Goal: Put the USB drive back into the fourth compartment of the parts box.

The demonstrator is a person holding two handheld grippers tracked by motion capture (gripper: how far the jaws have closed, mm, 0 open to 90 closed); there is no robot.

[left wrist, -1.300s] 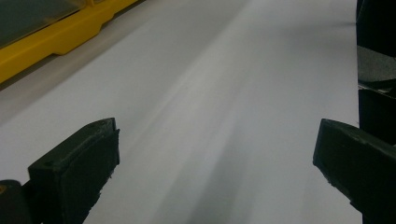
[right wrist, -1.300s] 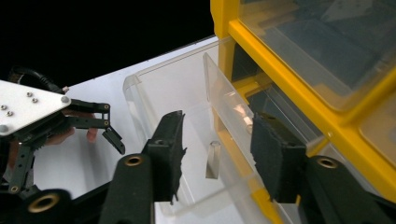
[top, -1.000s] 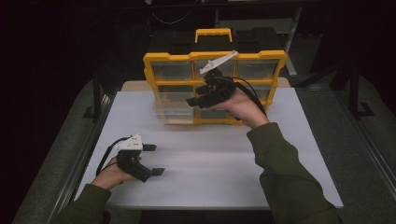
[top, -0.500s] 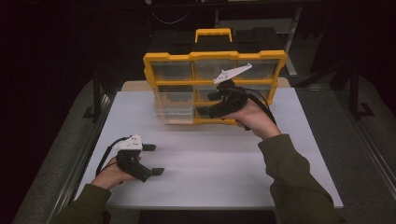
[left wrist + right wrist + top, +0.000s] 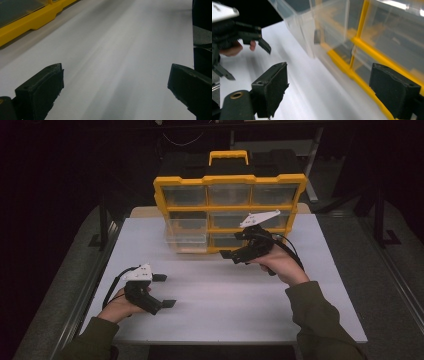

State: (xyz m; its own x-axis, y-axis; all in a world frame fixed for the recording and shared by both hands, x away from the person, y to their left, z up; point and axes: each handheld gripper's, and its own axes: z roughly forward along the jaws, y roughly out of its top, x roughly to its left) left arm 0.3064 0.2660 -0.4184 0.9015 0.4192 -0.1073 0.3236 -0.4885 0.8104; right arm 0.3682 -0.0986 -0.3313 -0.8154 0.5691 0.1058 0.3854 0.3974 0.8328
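- Standing upright at the far edge of the white tabletop (image 5: 225,320): a yellow drawer cabinet (image 5: 230,181) with a carrying handle on top and 3 columns of clear drawers.
- Sticking out toward the person: 1 clear drawer (image 5: 187,236) in the left column, pulled partway forward from its slot, probably so its inside can be reached; contents too blurred to tell.
- Hovering just in front of the cabinet's lower middle drawers: the right gripper (image 5: 235,251), held in the right hand (image 5: 280,265), fingers (image 5: 270,86) spread wide with nothing between them.
- Looking along those fingers in the right gripper view: the pulled-out drawer and the yellow frame, close ahead but not touched, likely lining up for the next drawer or for a push.
- Resting low near the front-left of the tabletop, well apart from the cabinet: the left gripper (image 5: 164,291), in the left hand (image 5: 120,302), seemingly parked out of the way.
- Showing in the left gripper view: fingers (image 5: 40,90) apart, holding nothing, bare white surface between them.
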